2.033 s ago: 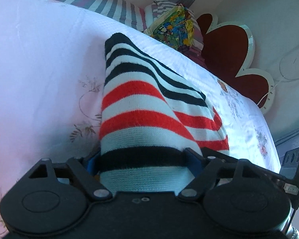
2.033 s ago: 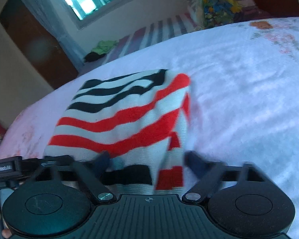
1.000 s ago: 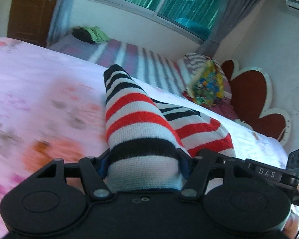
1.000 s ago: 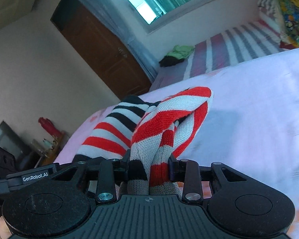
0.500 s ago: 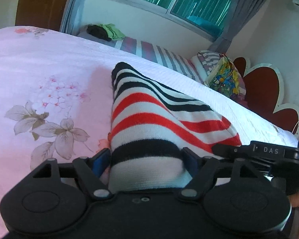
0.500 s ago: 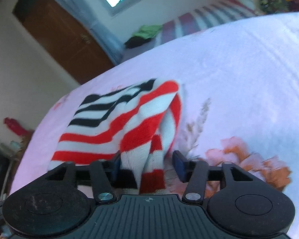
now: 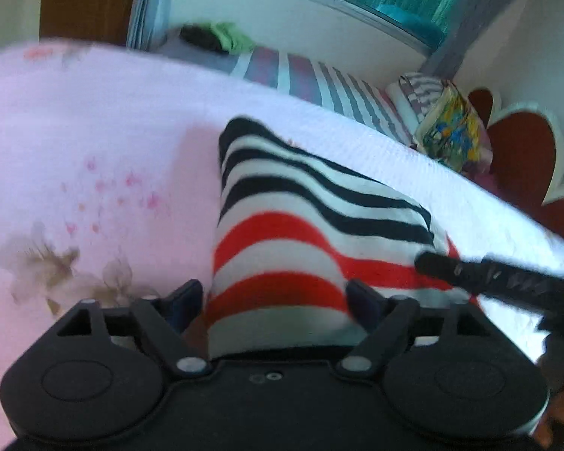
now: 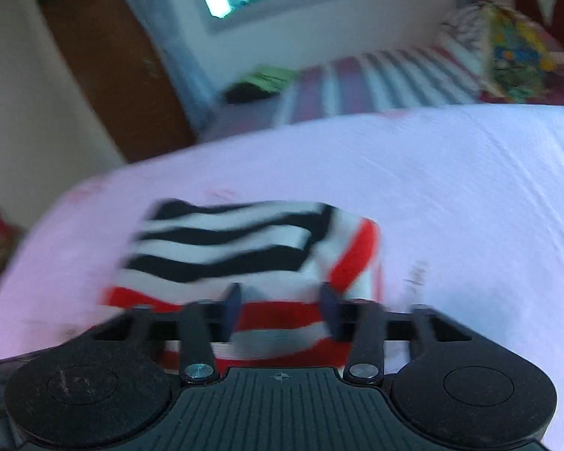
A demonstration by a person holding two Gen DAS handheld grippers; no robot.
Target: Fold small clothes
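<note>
A small knitted garment with black, red and white stripes (image 7: pixel 304 218) lies folded on the pink floral bedsheet (image 7: pixel 94 158). My left gripper (image 7: pixel 274 300) has its fingers spread wide on either side of the garment's near edge, which lies loosely between them. In the right wrist view the garment (image 8: pixel 244 248) lies flat on the sheet, and my right gripper (image 8: pixel 280 312) is open just over its near red-striped edge. The right gripper's black body (image 7: pixel 507 278) shows at the right of the left wrist view.
A striped second bed (image 7: pixel 319 82) with a colourful pillow (image 7: pixel 451 131) lies behind. A red heart-shaped headboard (image 7: pixel 522 165) is at the right, a brown door (image 8: pixel 105 60) at the left. Green and dark clothes (image 7: pixel 218 37) lie far back.
Both grippers have opened and let go of the garment, which now lies folded on the sheet. Both views are blurred by motion as the grippers pull back.
</note>
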